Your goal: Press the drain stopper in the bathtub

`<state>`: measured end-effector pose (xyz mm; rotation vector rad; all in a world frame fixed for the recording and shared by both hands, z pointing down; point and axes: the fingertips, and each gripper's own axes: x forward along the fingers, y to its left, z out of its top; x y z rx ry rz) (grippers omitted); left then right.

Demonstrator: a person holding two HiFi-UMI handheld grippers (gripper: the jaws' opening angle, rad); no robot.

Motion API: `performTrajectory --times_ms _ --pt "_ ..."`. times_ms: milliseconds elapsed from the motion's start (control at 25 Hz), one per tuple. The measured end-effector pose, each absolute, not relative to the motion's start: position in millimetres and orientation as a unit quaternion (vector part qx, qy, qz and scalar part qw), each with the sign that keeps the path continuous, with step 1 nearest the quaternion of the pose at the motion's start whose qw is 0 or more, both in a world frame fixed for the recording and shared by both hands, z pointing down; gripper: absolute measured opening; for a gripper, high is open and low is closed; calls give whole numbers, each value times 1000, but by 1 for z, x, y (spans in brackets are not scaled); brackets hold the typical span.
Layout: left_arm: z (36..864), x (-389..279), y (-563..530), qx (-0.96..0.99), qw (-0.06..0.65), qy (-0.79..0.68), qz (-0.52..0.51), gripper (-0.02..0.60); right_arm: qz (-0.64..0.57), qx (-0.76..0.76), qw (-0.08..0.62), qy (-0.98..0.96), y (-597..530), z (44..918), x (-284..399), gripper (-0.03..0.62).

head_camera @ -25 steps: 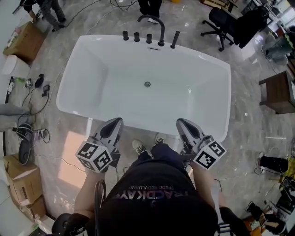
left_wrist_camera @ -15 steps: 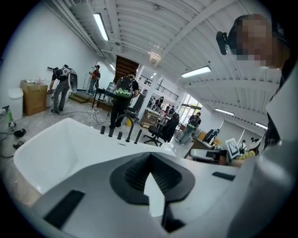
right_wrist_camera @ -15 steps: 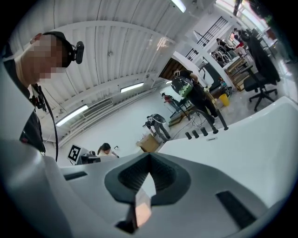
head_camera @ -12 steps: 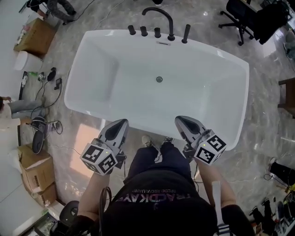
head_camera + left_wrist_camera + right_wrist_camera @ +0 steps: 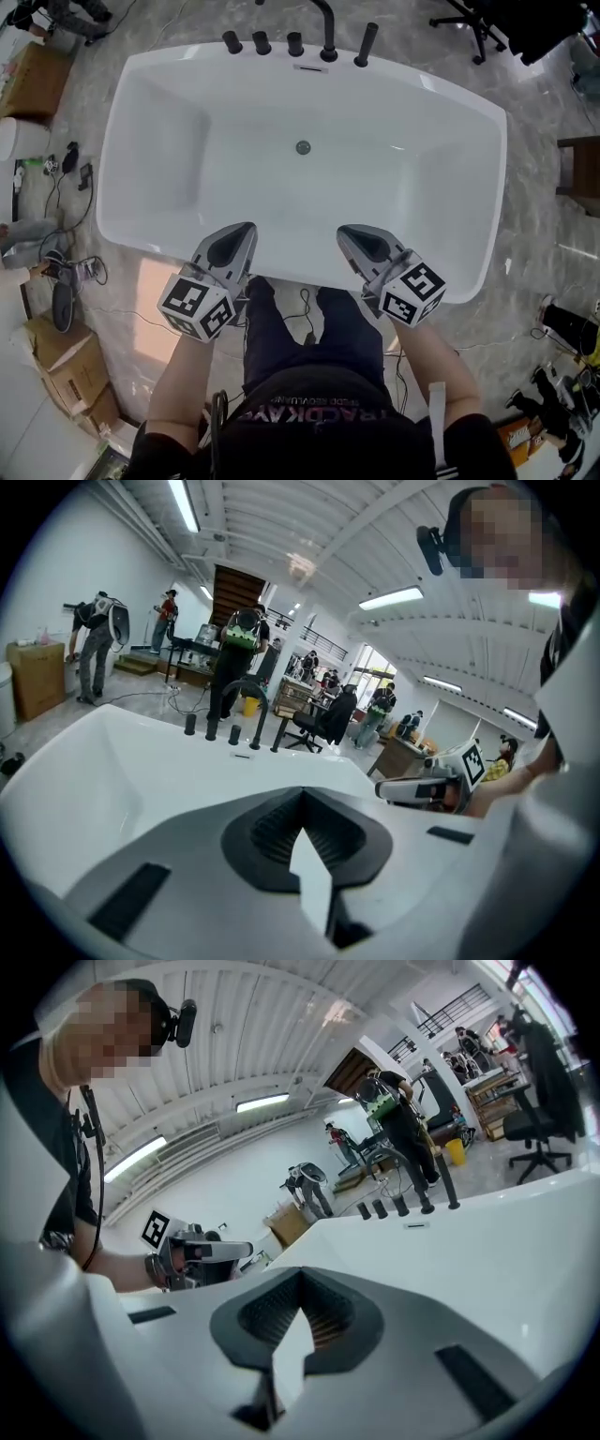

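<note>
Drain stopper [image 5: 303, 147] sits at the middle of the bathtub [image 5: 495, 187] floor, not yet pressed. I hold the left gripper [image 5: 244, 230] and right gripper [image 5: 345, 232] over the near rim, well apart from the stopper, both jaw pairs closed on nothing. The reach and the press are left.

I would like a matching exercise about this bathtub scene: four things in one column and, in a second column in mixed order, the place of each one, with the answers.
Things:
1. drain stopper
2. black faucet
3. left tool
4. cardboard box

Places:
A. outside the bathtub, to its left in the head view
B. at the near rim, jaws together and holding nothing
C. in the middle of the bottom
D. on the far rim

Pairs: 1-C, 2-D, 3-B, 4-A
</note>
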<state>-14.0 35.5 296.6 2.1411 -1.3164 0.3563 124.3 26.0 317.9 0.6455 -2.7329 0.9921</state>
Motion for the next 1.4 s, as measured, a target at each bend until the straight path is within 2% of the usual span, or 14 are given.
performTrajectory --times_ms 280,720,1000,1240,1400 --pt "381 -71 16 837 275 -432 193 8 316 270 145 -898 9 400 54 12" --pt "535 -148 3 845 257 -387 264 8 311 289 273 -863 -61 622 -15 12" --pt "625 -147 -15 822 283 -419 262 8 273 282 374 -840 -102 754 -15 12" --pt "684 -138 -29 789 346 -455 225 8 235 236 470 -817 -122 850 -19 12" --pt "708 -114 -25 795 381 -421 215 8 191 205 523 -805 -137 896 -11 12"
